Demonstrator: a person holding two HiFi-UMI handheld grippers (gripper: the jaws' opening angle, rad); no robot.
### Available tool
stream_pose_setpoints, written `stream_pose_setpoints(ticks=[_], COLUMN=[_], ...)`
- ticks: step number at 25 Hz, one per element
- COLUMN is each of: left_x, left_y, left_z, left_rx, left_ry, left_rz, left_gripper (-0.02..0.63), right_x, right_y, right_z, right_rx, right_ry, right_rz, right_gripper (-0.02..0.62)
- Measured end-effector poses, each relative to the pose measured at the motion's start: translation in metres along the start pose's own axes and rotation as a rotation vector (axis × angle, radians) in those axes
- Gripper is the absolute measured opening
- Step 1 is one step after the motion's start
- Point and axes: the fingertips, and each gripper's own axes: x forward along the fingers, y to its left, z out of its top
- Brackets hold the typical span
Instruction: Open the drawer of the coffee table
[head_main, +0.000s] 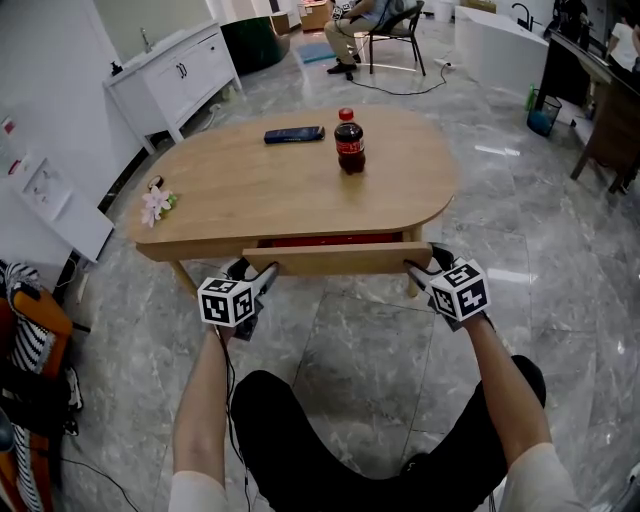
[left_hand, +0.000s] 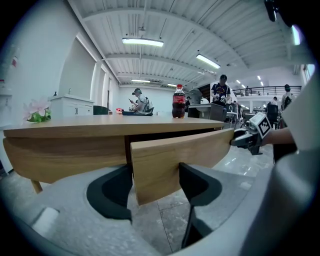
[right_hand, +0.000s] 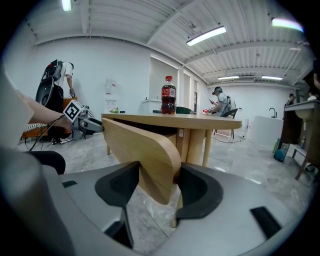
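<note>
Grey marble floor (head_main: 380, 340) spreads under an oval wooden coffee table (head_main: 250, 185) at the centre of the head view. Its drawer (head_main: 340, 258) sits along the table's near edge, pulled out slightly, with a red strip showing in the gap behind its front panel. The left gripper (head_main: 262, 272) pinches the panel's left end between both jaws. The right gripper (head_main: 425, 268) pinches the rounded right end the same way. On the tabletop stand a cola bottle (head_main: 349, 142), a dark phone (head_main: 294, 134) just left of it, and a pink flower (head_main: 156, 205) at the left edge.
</note>
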Motion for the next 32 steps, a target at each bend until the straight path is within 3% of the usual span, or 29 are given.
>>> stream_pose_setpoints(ticks=[16, 25, 32], left_x=[-0.0054, -0.003, -0.0044], left_y=[0.0017, 0.0016, -0.0049], left_z=[-0.0025, -0.0003, -0.004], left_rx=[-0.004, 0.051, 0.106], left_ry=[-0.021, -0.046, -0.01], left_rz=[0.043, 0.006, -0.064], left_gripper=[0.281, 0.281, 0.304], right_x=[-0.0012, 0.0007, -0.0004], right_y=[0.0016, 0.0009, 0.0028], right_z=[-0.0008, -0.0003, -0.0025], right_rx=[-0.005, -0.013, -0.017], right_ry=[-0.006, -0.005, 0.003], right_rz=[-0.012, 0.006, 0.023], right_gripper=[0.244, 0.244, 0.244])
